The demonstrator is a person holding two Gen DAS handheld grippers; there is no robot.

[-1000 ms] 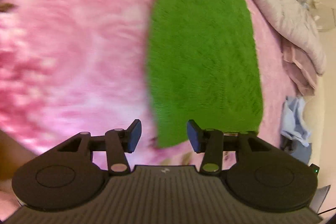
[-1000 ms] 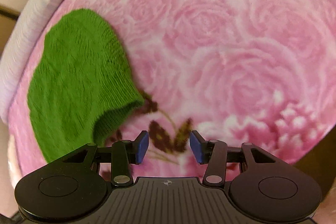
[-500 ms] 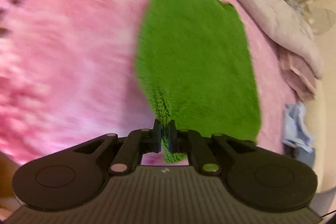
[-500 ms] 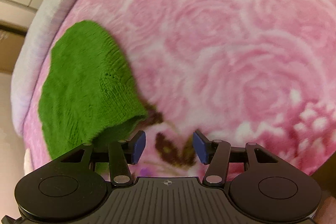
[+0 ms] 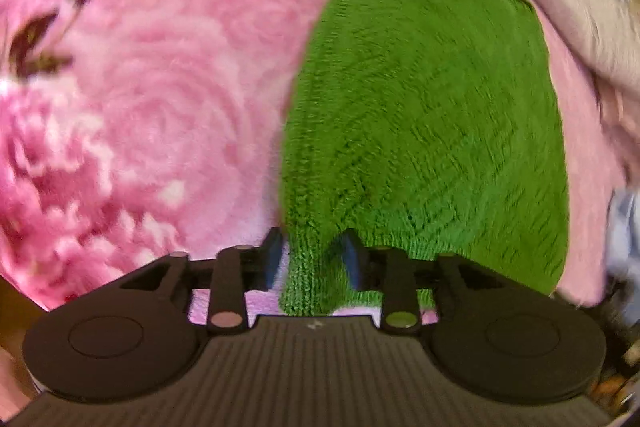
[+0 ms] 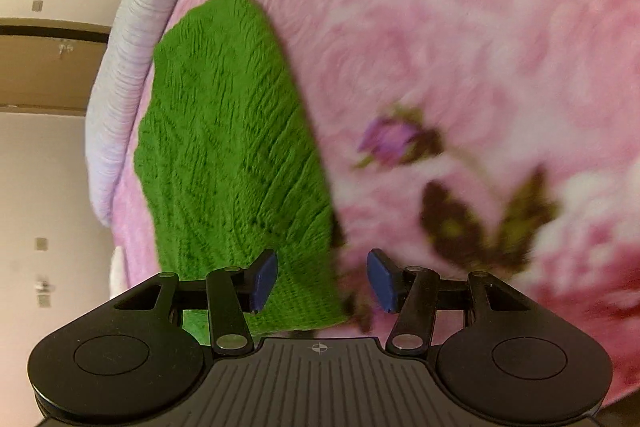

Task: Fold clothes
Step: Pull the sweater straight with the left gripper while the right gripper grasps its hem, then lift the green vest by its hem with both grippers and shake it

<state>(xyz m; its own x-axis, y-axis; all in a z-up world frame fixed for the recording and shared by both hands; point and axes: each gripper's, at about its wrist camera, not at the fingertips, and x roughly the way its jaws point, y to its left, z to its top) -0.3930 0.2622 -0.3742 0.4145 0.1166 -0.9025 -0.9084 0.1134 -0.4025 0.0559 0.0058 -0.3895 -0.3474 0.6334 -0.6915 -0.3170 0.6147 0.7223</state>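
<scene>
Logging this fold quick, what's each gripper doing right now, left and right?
Left gripper: open, green knit garment corner between its fingers, not clamped.
Right gripper: open, holding nothing, garment edge between its fingers.

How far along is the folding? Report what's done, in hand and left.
Done: the green knit garment lies flat on the pink rose blanket as a narrow panel, seemingly folded lengthwise already. In hand: nothing is gripped; the left gripper is open astride its near corner, and the right gripper is open at its near edge. Left: probably a crosswise fold, near end to far end.
</scene>
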